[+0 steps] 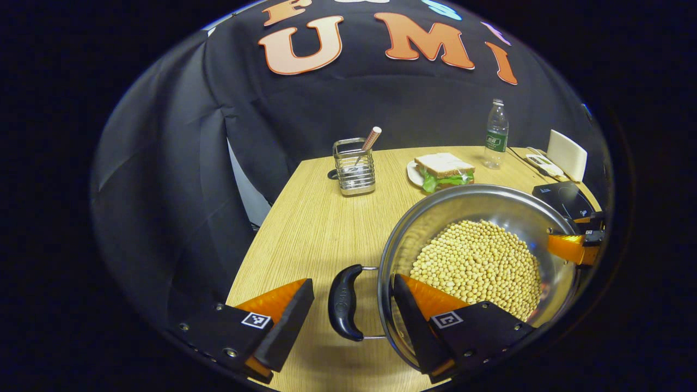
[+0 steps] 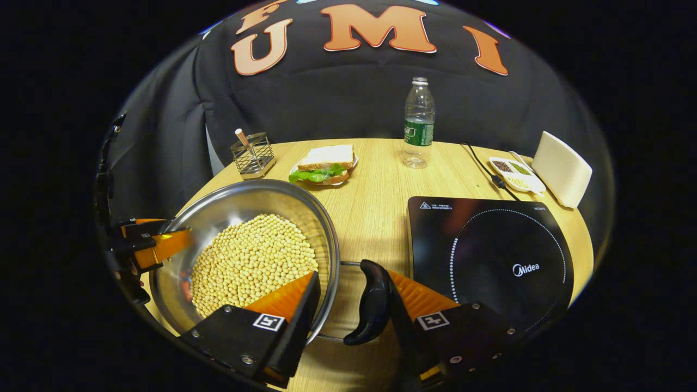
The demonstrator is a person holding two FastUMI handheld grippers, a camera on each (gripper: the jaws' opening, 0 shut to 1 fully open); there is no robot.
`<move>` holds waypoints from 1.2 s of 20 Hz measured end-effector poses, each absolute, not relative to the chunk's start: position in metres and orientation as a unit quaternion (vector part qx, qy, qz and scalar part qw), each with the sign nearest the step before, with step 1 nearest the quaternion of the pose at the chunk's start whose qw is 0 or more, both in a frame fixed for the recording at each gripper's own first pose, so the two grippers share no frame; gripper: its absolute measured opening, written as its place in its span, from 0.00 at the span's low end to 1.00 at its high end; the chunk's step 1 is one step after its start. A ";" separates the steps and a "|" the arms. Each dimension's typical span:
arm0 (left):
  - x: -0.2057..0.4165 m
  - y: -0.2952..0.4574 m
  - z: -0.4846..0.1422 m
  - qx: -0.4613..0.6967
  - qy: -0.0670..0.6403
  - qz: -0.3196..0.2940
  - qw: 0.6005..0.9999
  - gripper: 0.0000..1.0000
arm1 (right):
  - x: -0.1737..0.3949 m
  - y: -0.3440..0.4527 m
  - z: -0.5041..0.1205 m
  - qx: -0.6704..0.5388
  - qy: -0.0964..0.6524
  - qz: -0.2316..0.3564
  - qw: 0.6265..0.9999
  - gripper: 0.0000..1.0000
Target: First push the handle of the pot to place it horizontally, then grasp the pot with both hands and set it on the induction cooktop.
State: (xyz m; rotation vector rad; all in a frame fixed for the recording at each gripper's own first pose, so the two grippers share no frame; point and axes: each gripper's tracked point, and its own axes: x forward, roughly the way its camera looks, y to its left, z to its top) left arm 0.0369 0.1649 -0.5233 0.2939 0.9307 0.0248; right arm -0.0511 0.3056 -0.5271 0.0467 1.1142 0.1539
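Nearest my left tongs (image 1: 348, 321), the black left handle (image 1: 344, 302) sits in the gap, fingers wide apart, one inside the rim over the soybeans (image 1: 479, 267). On my right tongs (image 2: 351, 316), also open, the right handle (image 2: 373, 302) touches the outer finger. With the steel pot (image 2: 261, 198) on the tabletop (image 2: 375, 201) just beside the induction cooktop (image 2: 490, 256), I judge I should close both on the handles evenly, lift level

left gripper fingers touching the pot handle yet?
Apart. In the left gripper view, the left gripper straddles the pot's black handle; bare table shows between the handle and the outer finger.
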 end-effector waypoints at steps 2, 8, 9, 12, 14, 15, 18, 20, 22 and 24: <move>0.034 0.164 -0.528 0.134 0.455 0.010 0.881 0.89 | -0.051 0.305 -0.529 0.029 0.534 0.067 0.842 0.73; 0.034 0.157 -0.534 0.120 0.458 0.015 0.881 0.69 | -0.057 0.310 -0.533 0.057 0.564 0.060 0.821 0.67; 0.031 0.158 -0.536 0.120 0.463 0.017 0.878 0.68 | -0.057 0.310 -0.534 0.059 0.566 0.060 0.820 0.66; 0.029 0.158 -0.539 0.122 0.469 0.015 0.875 0.68 | -0.059 0.311 -0.535 0.062 0.572 0.064 0.816 0.64; 0.030 0.158 -0.539 0.123 0.469 0.018 0.875 0.64 | -0.060 0.312 -0.535 0.064 0.572 0.066 0.815 0.63; 0.031 0.157 -0.536 0.120 0.465 0.020 0.877 0.65 | -0.060 0.312 -0.535 0.065 0.572 0.068 0.815 0.61; 0.028 0.156 -0.532 0.114 0.460 0.029 0.880 0.58 | -0.054 0.312 -0.537 0.068 0.567 0.071 0.818 0.57; 0.029 0.153 -0.528 0.114 0.454 0.038 0.883 0.57 | -0.053 0.313 -0.536 0.065 0.565 0.075 0.819 0.53; 0.028 0.151 -0.530 0.109 0.454 0.044 0.883 0.55 | -0.056 0.311 -0.536 0.060 0.566 0.081 0.818 0.51; 0.027 0.148 -0.527 0.109 0.447 0.047 0.887 0.55 | -0.053 0.310 -0.530 0.061 0.561 0.081 0.822 0.50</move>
